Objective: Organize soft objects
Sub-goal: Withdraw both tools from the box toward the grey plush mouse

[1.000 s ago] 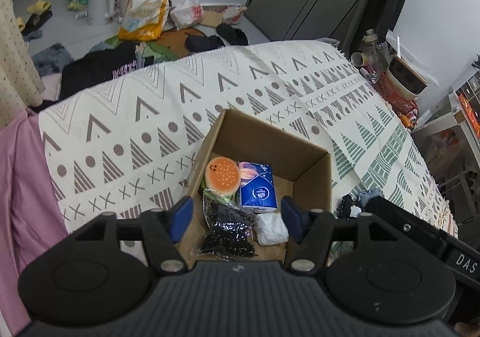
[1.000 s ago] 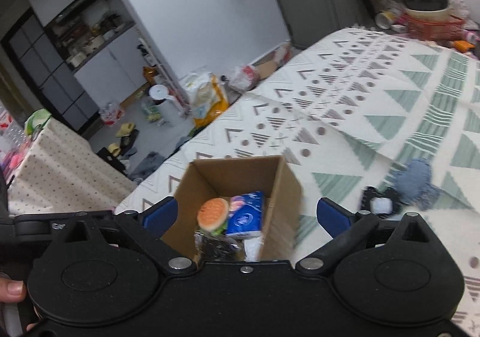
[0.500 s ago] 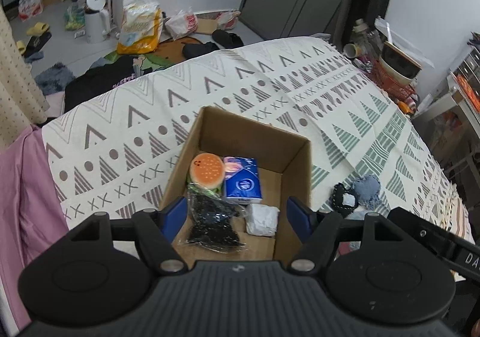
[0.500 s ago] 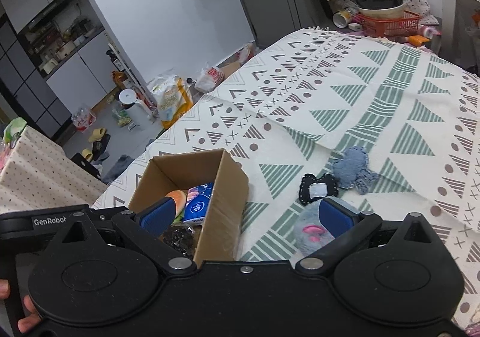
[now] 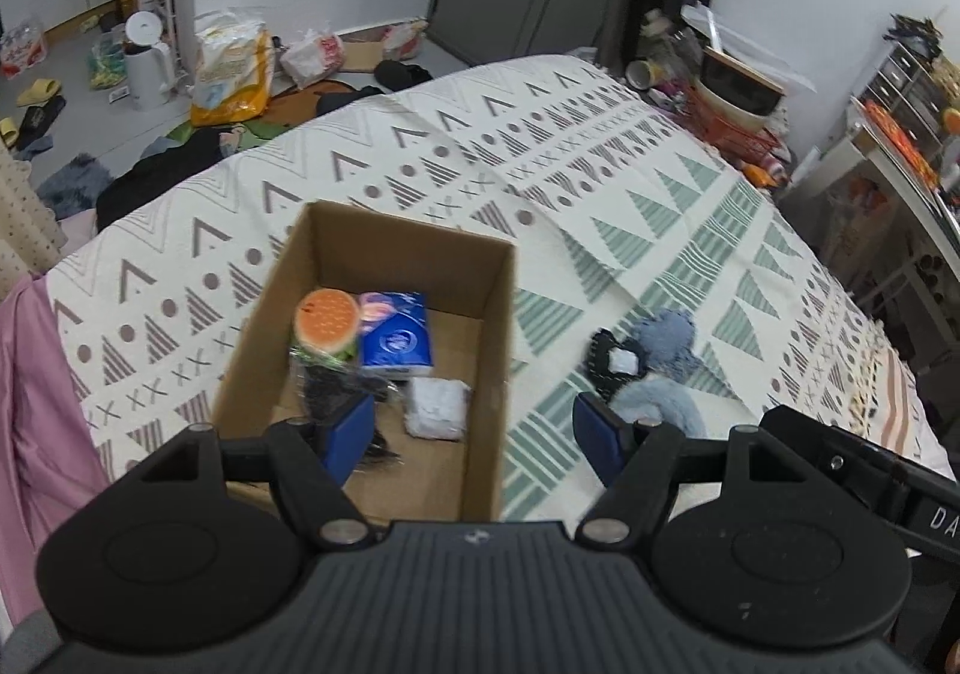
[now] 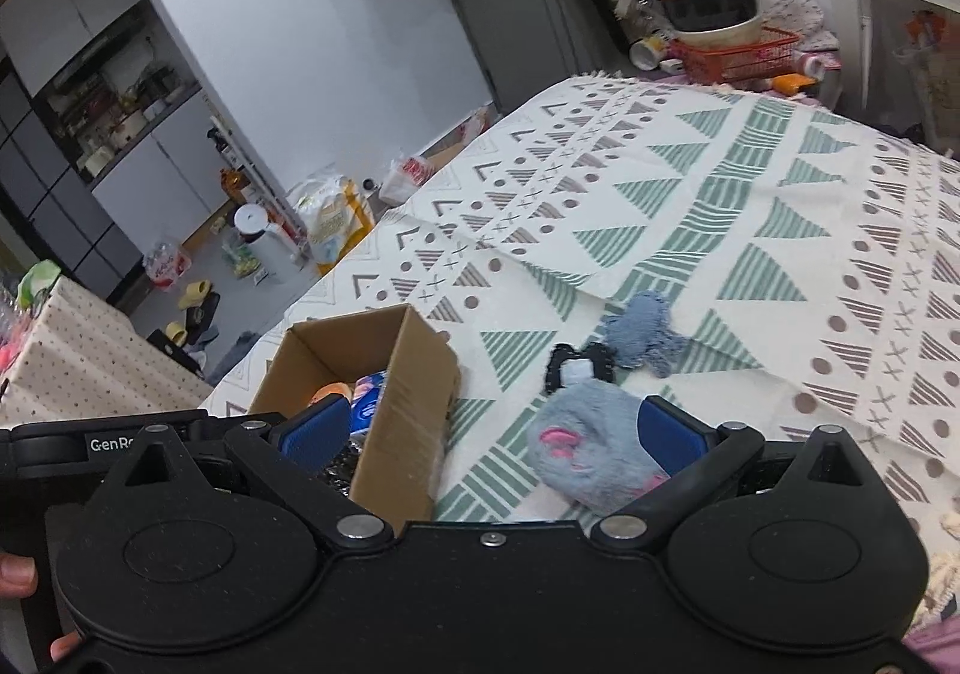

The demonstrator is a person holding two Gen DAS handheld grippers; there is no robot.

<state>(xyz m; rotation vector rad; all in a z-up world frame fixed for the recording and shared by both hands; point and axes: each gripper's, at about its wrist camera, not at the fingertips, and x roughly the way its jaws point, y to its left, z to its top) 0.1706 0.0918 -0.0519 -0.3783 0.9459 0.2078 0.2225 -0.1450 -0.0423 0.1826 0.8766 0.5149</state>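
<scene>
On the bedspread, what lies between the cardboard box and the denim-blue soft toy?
In the right wrist view, a black frilled piece with a white patch lies between the cardboard box and the blue toy, on patterned cloth; otherwise that stretch is bare.

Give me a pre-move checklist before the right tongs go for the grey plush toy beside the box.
1. Right tongs open and empty: ok.
2. Left tongs open and empty: ok.
3. Plush toy on the blanket, outside the box: ok.
4. Toy centred between the right tongs: not ok, it lies toward the right finger.
5. Room left in the box: ok, bare floor shows beside the tissue pack.
6. Black bow clear of the toy: cannot tell, they look very close.
</scene>
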